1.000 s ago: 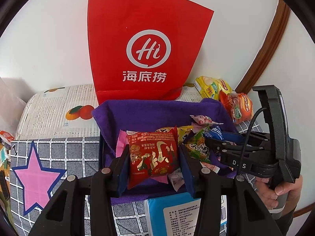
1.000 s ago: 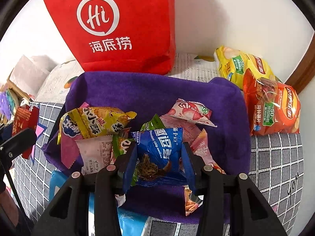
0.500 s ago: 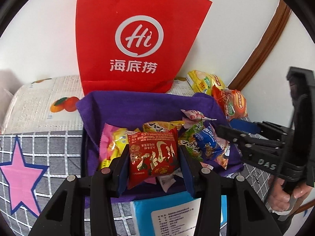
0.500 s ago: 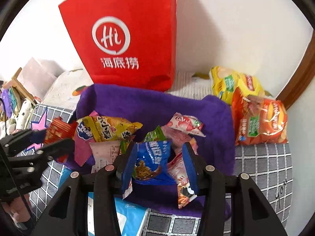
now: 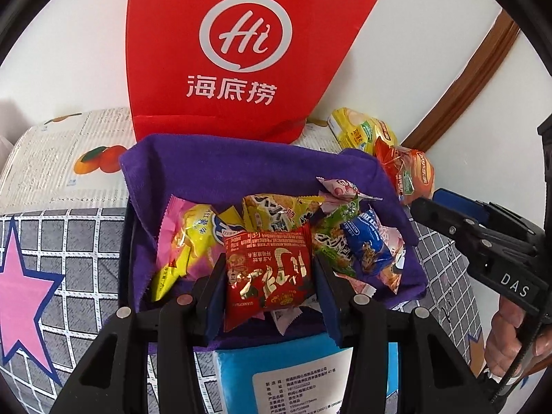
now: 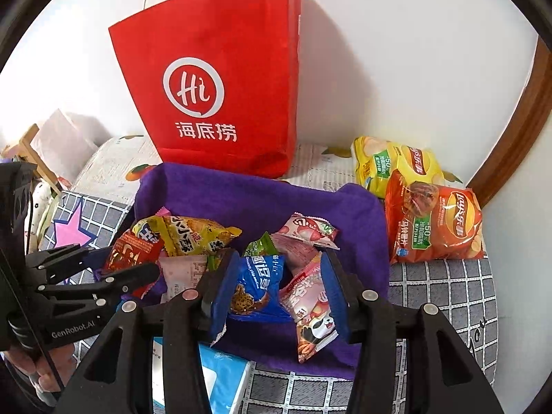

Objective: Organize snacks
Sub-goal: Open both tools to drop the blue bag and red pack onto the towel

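Observation:
My left gripper (image 5: 269, 276) is shut on a red snack packet (image 5: 269, 272), held just above the near end of a purple cloth-lined basket (image 5: 241, 162) full of packets. In the right wrist view the left gripper (image 6: 103, 269) comes in from the left with the red packet (image 6: 132, 248). My right gripper (image 6: 276, 289) hovers open over the basket (image 6: 258, 196). A blue cookie packet (image 6: 257, 286) and a pink panda packet (image 6: 310, 307) lie loose below its pads. The left wrist view shows the right gripper (image 5: 426, 200) empty beside the basket's right rim, and the blue packet (image 5: 365, 241) lying inside.
A red paper bag (image 6: 214, 86) stands against the wall behind the basket. A yellow chip bag (image 6: 390, 162) and an orange chip bag (image 6: 434, 227) lie at the right. A blue tissue pack (image 5: 293, 372) sits in front of the basket. A hand (image 5: 510, 345) holds the right gripper.
The right gripper let go of the blue packet, which dropped into the basket, and rose away from it. The left gripper sank a little toward the basket with the red packet.

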Demonstrator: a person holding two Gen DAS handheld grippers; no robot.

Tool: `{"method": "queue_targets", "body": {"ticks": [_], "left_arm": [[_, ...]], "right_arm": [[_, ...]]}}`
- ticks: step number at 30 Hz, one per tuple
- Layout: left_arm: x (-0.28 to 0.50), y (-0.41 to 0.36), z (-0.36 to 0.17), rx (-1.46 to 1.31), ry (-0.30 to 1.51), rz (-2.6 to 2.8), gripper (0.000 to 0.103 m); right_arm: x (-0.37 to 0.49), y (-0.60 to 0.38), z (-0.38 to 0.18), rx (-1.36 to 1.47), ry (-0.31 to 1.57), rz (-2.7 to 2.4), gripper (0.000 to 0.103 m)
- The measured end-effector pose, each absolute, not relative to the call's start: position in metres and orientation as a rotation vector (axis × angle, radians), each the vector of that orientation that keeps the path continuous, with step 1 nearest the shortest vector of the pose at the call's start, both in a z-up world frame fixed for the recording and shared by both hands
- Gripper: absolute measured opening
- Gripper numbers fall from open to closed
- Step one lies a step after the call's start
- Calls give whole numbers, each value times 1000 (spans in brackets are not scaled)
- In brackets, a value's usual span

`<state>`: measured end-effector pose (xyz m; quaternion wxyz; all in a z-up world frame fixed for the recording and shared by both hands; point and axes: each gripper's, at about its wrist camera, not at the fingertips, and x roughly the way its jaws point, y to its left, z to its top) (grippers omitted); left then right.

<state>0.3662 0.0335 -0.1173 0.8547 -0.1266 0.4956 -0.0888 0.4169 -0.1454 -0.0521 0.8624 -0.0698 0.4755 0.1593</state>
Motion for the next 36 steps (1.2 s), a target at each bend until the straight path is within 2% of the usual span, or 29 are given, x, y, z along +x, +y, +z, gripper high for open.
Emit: {"method": "queue_targets", "body": {"ticks": [17,23,25,27,36], "left_arm": [[367,35,-114,-293,1019,-166,50],[368,40,-112,-326,1024,-159,61],[366,40,-109,-321,1007,-155,64],[364,41,-105,-319,989,-153,68],[355,44,-83,-293,949,-173,68]], "right_arm": [[415,-141,-54,-172,1000,328,49],[413,-139,-53,-177,995,330,49],[413,-138,-53,-180,990,332,54],[411,-136,-52,-185,982,337,55],[402,-135,-37,-168,944,318,55]]}}
